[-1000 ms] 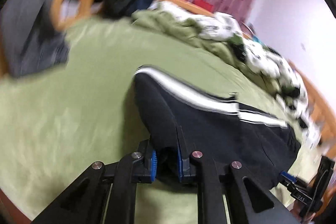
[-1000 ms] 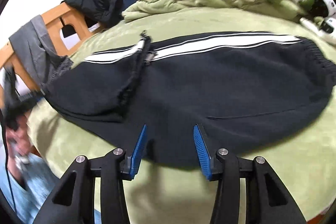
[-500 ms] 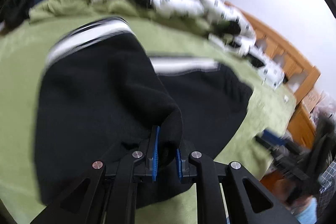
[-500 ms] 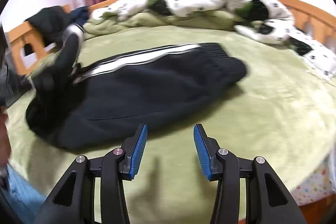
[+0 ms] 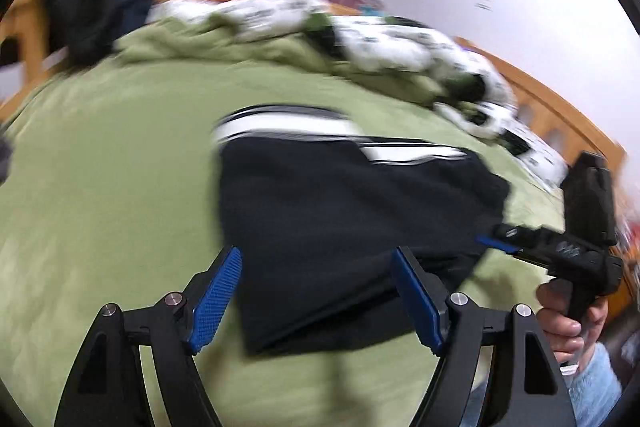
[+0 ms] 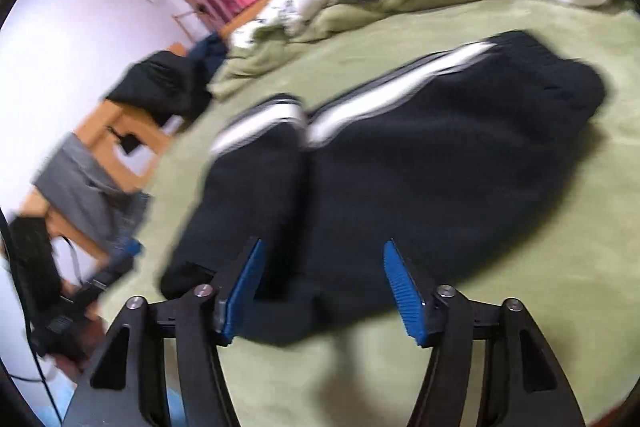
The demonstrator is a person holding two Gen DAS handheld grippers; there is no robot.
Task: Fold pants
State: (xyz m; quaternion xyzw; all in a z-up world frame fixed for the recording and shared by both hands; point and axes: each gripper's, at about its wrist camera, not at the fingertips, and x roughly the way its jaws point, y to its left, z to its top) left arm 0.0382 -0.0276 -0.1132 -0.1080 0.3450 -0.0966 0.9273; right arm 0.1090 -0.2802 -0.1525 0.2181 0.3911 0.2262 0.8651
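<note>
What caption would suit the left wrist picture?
Open left gripper hovering over folded black white-striped pants on a green fleece bedspread.

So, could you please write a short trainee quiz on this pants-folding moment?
1. True or false: the left tongs are shut on the black pants.
2. What colour is the blanket under the pants?
A. green
B. blue
C. red
3. Fill in: the stripes along the pants are ____.

Key:
1. False. Both the left and the right tongs stand open and hold nothing.
2. A.
3. White.
</note>
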